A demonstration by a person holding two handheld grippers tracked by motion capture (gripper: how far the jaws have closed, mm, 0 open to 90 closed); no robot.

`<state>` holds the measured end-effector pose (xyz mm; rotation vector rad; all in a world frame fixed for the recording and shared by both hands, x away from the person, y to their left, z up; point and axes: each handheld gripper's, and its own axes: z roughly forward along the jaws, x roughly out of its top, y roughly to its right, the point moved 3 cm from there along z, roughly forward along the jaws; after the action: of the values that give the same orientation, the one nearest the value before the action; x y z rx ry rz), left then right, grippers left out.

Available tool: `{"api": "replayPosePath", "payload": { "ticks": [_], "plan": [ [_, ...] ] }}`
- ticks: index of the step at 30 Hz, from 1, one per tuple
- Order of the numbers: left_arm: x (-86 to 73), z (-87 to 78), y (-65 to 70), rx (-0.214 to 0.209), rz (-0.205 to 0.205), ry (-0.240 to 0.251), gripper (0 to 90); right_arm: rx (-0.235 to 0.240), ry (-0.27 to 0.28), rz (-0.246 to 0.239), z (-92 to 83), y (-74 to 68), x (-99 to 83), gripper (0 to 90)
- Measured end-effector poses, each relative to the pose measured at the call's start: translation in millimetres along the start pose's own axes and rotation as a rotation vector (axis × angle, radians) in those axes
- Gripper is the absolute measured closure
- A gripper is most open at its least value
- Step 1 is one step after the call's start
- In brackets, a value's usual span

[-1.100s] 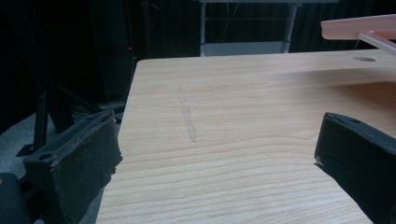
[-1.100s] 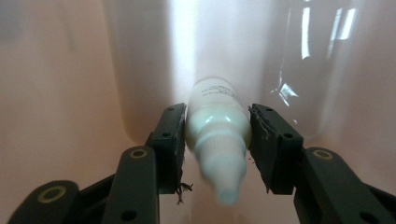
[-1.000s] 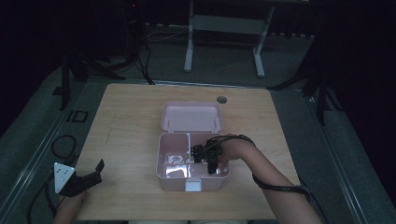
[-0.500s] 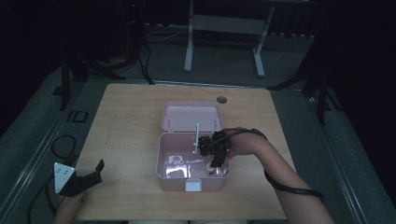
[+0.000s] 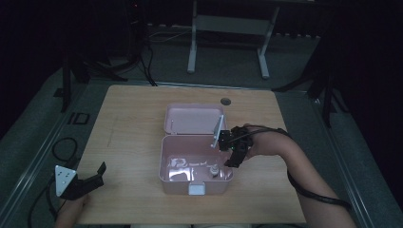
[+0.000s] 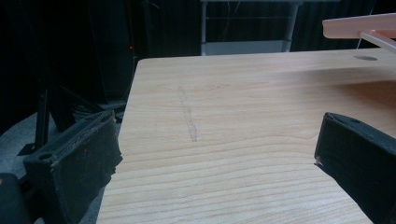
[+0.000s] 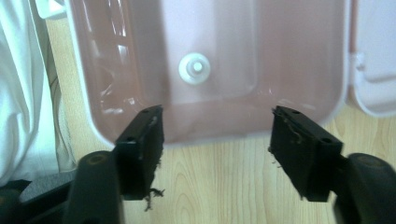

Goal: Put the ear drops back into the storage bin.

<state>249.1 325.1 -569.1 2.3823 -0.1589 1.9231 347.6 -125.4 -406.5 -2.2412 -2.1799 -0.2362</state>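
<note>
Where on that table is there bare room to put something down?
Most of the wooden table is free: the wide stretch between the left gripper and the pink box, and the strip beyond its open lid. It is crowded at the box's right wall, where the right gripper hovers.

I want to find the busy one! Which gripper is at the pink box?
The right gripper, open at the pink box's right edge. The left gripper sits far off by the table's corner.

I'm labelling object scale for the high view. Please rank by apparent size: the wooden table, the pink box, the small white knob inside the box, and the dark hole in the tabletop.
1. wooden table
2. pink box
3. and 4. white knob and dark hole: similar, too close to rank.
</note>
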Motion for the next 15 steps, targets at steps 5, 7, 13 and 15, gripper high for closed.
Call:
{"api": "replayPosePath", "payload": {
  "ticks": [5, 7, 13, 15],
  "plan": [
    [0.0, 0.0, 0.1, 0.0, -0.001, 0.0, 0.4, -0.011, 0.025, 0.025, -10.0, 1.7, -15.3, 17.9],
    [0.0, 0.1, 0.1, 0.001, -0.001, 0.001, 0.4, -0.025, 0.06, 0.038, -13.4, 4.0, -23.6, 16.0],
    [0.0, 0.2, 0.2, 0.001, -0.003, 0.004, 0.4, -0.036, 0.081, 0.06, -9.5, 6.1, -41.5, 18.6],
    [0.0, 0.1, 0.2, 0.0, -0.003, 0.003, 0.4, -0.04, 0.088, 0.066, -7.1, 6.6, -44.6, 18.6]
  ]
}}
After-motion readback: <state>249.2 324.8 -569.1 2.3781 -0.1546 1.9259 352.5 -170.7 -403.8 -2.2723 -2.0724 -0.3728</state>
